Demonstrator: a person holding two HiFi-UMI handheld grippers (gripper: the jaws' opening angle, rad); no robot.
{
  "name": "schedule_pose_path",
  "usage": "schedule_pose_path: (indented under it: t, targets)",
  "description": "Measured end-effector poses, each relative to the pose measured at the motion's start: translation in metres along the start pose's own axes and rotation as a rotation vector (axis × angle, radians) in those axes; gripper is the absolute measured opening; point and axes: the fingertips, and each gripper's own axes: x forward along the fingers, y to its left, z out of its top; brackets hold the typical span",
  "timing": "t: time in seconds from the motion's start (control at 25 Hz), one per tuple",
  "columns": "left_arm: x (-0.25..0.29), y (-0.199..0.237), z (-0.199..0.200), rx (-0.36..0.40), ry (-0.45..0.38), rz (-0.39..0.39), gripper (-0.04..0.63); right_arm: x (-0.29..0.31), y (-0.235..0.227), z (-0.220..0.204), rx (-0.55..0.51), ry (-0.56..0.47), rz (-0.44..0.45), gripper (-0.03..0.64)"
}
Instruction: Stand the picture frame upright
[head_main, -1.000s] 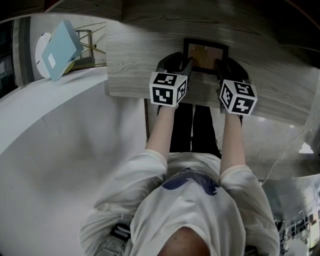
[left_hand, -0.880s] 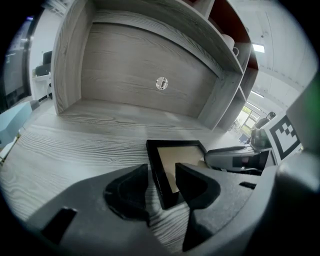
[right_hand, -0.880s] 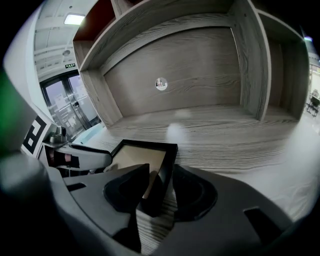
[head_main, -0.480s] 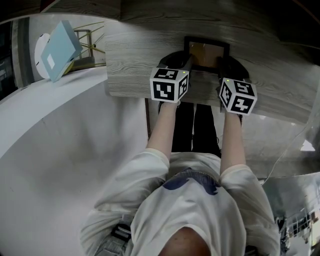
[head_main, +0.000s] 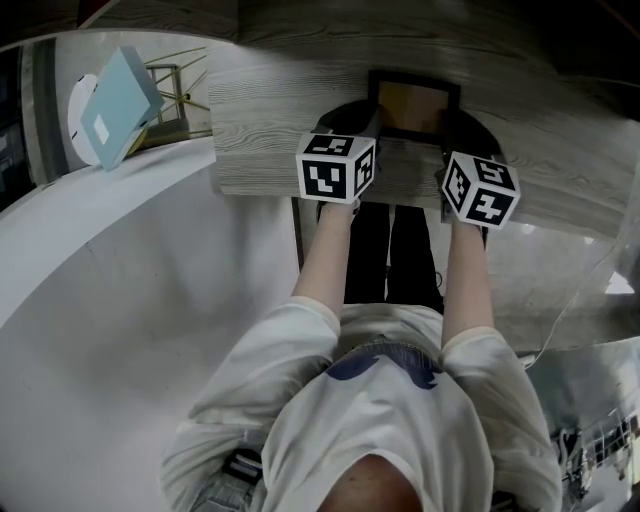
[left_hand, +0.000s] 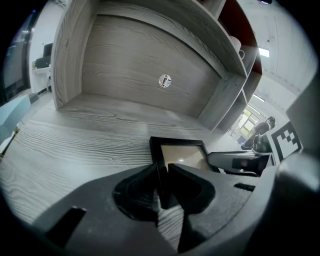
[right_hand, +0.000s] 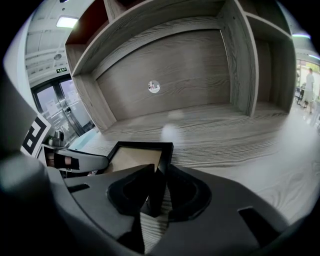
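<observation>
gripping picture frame (head_main: 413, 106) by both sides

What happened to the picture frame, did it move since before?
No. The picture frame still lies flat at the same spot near the desk's front edge.

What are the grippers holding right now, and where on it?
The picture frame: left gripper pinches its left edge, right gripper its right edge, both having just closed onto it.

We see a grey wood-grain desk (head_main: 260, 140) under open shelves (right_hand: 150, 30), a white floor (head_main: 120, 330), a lit ceiling lamp (right_hand: 67, 21) and glass doors (right_hand: 60, 100).
</observation>
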Motion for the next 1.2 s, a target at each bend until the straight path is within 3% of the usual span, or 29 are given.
schedule_pose_path:
  t: [0.2, 0.52, 1.2]
  targets:
    - [-0.013, -0.008, 0.012, 0.027, -0.032, 0.002, 0.077, -0.015, 0.003, 0.012, 0.011, -0.035, -0.011, 0.071]
    - [-0.035, -0.040, 0.064, 0.119, -0.104, -0.043, 0.077, -0.056, -0.003, 0.059, 0.036, -0.163, -0.056, 0.069]
    - [-0.073, -0.150, 0.145, 0.311, -0.231, -0.227, 0.077, -0.178, -0.041, 0.130, 0.048, -0.391, -0.229, 0.067]
